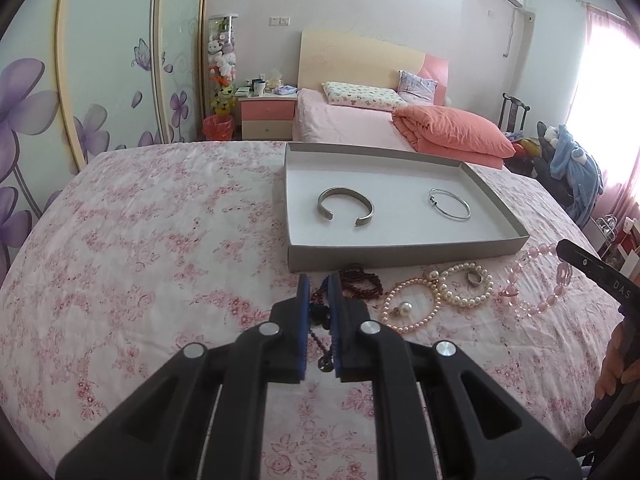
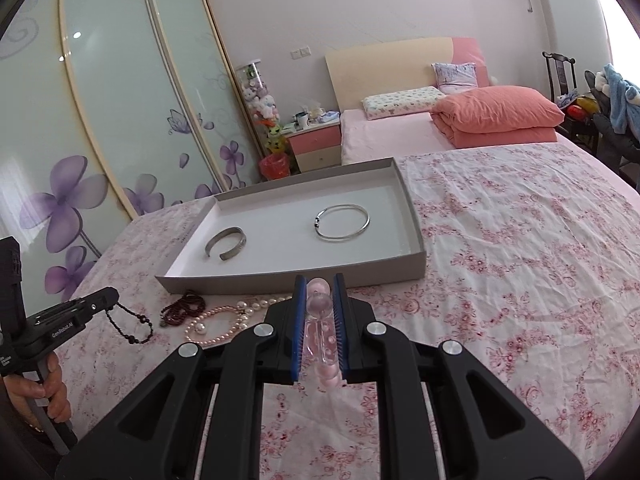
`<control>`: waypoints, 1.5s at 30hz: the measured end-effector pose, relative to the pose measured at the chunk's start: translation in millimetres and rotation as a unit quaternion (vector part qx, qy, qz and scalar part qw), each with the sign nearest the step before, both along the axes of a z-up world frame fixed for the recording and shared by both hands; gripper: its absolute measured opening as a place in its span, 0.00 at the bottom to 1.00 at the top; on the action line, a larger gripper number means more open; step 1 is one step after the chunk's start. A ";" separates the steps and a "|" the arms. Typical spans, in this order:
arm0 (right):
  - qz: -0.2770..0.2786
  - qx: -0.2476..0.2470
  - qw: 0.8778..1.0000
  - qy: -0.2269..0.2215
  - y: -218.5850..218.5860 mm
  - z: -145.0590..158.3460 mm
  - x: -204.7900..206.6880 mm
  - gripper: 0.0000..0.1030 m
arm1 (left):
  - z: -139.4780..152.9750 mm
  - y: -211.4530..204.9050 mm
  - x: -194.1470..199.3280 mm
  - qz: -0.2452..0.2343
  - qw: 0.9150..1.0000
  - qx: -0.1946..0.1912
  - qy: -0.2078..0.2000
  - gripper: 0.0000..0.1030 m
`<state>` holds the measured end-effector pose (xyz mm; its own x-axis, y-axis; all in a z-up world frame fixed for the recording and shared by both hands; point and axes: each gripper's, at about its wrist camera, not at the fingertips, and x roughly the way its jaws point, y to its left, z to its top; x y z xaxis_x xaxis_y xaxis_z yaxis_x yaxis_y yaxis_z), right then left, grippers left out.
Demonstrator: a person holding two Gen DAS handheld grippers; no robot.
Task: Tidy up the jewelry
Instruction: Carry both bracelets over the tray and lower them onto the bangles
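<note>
Tray (image 1: pixel 400 248) at twelve o'clock holds cuff (image 1: pixel 346 206), thin bangle (image 1: pixel 450 204). Left gripper (image 1: pixel 320 284) clenched on dark bead string (image 2: pixel 132 324); right gripper (image 2: pixel 319 284) clamps pink bead bracelet (image 2: pixel 318 308). Pearls (image 1: pixel 464 284), maroon beads (image 1: pixel 364 276) left on bedspread (image 1: pixel 140 240).

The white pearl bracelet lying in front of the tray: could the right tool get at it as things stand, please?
Probably not yet. The right tool is shut on the pink bead necklace, so its fingers are occupied. The white pearl bracelet lies uncovered on the bedspread, apart from the tray; only the full grip blocks it.
</note>
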<state>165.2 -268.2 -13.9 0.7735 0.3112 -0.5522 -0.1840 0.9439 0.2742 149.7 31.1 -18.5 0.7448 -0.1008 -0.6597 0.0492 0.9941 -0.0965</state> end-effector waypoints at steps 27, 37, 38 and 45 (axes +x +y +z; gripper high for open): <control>-0.016 -0.016 0.997 -0.070 14.2 32.8 -20.8 0.14 | 28.1 -23.9 -9.2 -0.014 0.999 0.014 -0.047 0.10; -0.021 -0.044 0.994 -0.101 30.3 47.0 -18.3 0.14 | 38.7 -50.4 -2.5 -0.033 0.996 0.031 -0.071 0.10; -0.022 -0.046 0.993 -0.105 31.7 48.5 -18.4 0.14 | 39.5 -52.3 -1.2 -0.034 0.996 0.032 -0.073 0.10; -0.026 -0.054 0.989 -0.138 41.0 64.1 -10.7 0.14 | 51.6 -62.6 17.1 -0.031 0.994 0.033 -0.099 0.10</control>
